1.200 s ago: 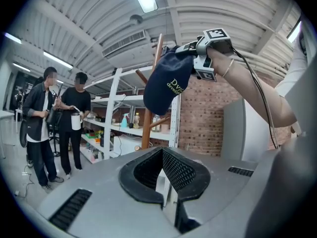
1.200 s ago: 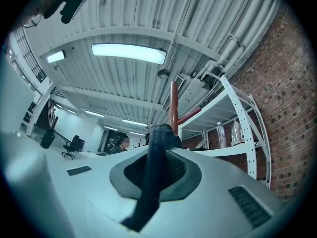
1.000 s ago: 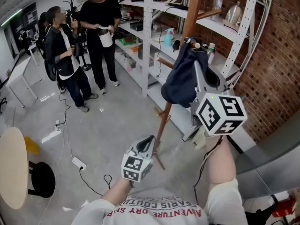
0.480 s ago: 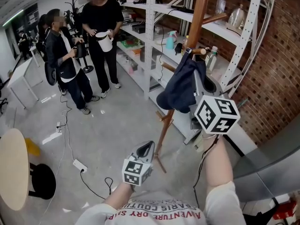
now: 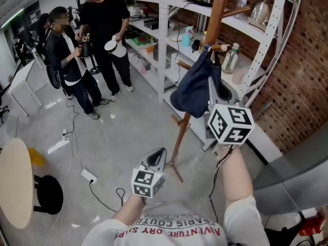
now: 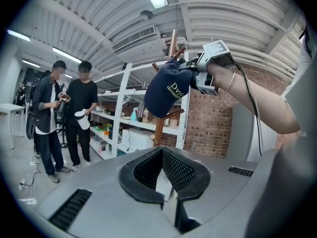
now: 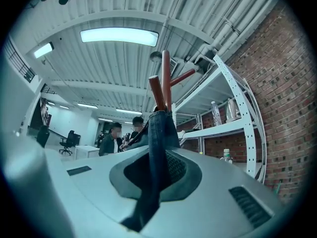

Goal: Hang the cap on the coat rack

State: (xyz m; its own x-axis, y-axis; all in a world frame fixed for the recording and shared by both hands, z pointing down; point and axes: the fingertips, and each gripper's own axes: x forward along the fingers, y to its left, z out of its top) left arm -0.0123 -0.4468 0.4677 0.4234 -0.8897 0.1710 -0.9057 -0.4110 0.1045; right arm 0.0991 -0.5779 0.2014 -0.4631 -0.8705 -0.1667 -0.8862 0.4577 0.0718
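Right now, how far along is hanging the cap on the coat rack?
Done: the cap is up at a peg of the coat rack. In hand: the right gripper is shut on its fabric; whether it is hooked I cannot tell. Left: seat it, release, withdraw. The left gripper hangs low, empty.

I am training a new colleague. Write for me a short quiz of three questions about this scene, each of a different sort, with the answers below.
1. Multiple choice: what do the jaws of the right gripper hold? A) a bottle B) a dark blue cap C) nothing
2. True or false: the cap lies on the floor.
3. In a few words: what stands right behind the wooden coat rack?

Key
1. B.
2. False: it hangs in the air at a peg of the rack, with the jaws shut on it.
3. White metal shelves in front of a brick wall.
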